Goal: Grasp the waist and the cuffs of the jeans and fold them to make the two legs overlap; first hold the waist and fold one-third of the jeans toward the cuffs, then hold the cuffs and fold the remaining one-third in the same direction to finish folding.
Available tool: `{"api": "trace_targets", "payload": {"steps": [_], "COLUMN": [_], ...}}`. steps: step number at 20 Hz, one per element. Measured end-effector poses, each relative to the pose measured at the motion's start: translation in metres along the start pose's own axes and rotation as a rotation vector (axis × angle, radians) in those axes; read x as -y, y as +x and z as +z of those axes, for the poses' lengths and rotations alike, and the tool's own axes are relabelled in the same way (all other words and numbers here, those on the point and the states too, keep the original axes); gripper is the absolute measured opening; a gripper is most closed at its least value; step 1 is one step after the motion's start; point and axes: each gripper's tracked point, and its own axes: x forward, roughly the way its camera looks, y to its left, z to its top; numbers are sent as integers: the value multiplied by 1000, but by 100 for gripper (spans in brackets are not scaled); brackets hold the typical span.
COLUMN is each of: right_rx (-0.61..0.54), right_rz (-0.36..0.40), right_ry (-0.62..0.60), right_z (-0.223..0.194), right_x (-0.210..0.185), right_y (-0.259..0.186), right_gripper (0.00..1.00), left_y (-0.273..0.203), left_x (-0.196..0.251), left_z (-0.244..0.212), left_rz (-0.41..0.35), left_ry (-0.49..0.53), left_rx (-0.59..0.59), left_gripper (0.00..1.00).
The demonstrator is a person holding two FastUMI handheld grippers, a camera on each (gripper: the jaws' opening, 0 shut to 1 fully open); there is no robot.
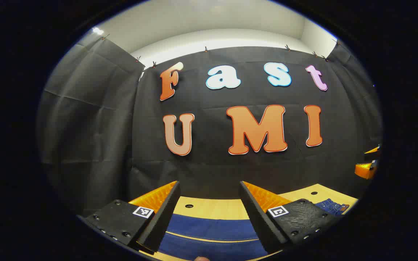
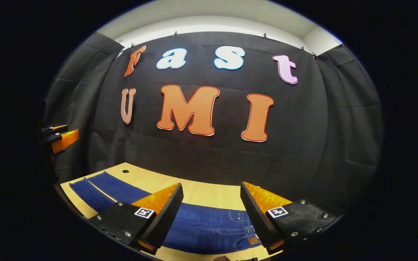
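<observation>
Blue jeans lie spread flat on a light wooden table. In the right gripper view their waist, with pockets and a small patch, sits under my right gripper, and the two legs run off to the left. My right gripper hangs open above the waist, holding nothing. In the left gripper view the legs cross below my left gripper, which is open and above the cloth. The waist shows at the far right there. My left gripper also shows at the left edge of the right gripper view.
The wooden table has small round holes in its top and ends at the black cloth wall right behind the jeans. My right gripper shows at the right edge of the left gripper view, raised off the table.
</observation>
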Motion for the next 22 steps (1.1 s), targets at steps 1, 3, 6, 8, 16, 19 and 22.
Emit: {"api": "trace_targets", "payload": {"steps": [1,3,6,8,16,19,22], "right_rx": [-5,-1,-2,-9,-20,-40,-67], "right_rz": [-23,-40,-76,-97,-141,-157,-173], "right_ry": [-3,19,20,40,38,17,12], "right_z": [0,3,3,3,3,-3,-12], "right_x": [3,-2,-2,-5,-7,0,10], "right_y": [4,6,9,12,17,21,25], "right_gripper": [97,98,97,97,97,97,97], "left_y": [5,16,32,40,62,63,64], "left_x": [5,11,13,18,-4,-27,-54], "left_z": [-3,0,-2,-7,-26,-36,-53], "left_rz": [-28,-78,-116,-143,-107,-56,-6], "left_ry": [-9,-26,-23,-18,46,66,85], "left_rx": [-14,-7,-4,-16,-28,-49,-90], "left_gripper": [100,99,100,98,98,98,98]}}
